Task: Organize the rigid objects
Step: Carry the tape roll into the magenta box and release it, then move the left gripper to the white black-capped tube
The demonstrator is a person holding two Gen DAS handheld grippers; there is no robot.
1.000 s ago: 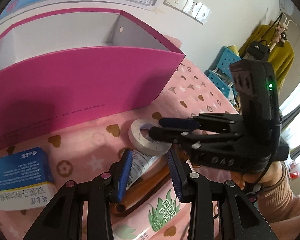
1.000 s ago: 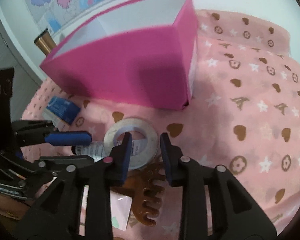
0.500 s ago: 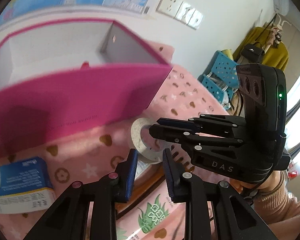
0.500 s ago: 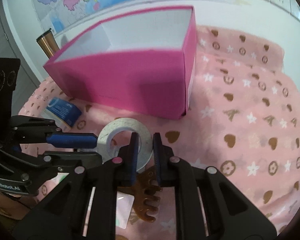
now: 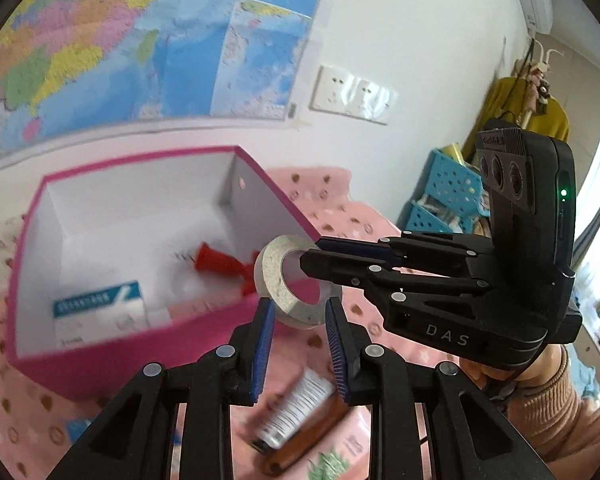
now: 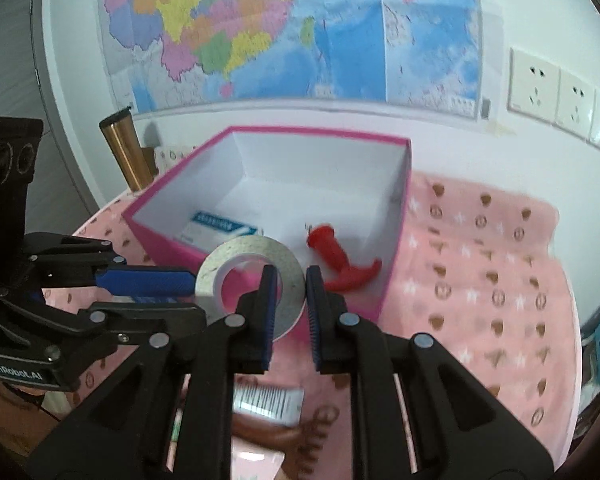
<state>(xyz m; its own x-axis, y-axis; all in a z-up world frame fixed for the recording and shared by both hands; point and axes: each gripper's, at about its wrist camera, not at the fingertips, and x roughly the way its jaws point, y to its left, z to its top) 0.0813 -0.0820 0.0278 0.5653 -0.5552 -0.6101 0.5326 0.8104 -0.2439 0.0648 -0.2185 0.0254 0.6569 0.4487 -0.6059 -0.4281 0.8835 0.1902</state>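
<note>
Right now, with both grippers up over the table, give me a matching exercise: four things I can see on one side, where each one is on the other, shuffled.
Things:
1. tape roll
2. red plastic piece
3. blue-and-white carton
4. white tube

Places:
A. inside the pink box, left part
B. lying on the pink cloth, outside the box
C. lifted off the table, clamped by the left gripper and the right gripper
D. inside the box, right part

Pairs: 1-C, 2-D, 3-A, 4-B
</note>
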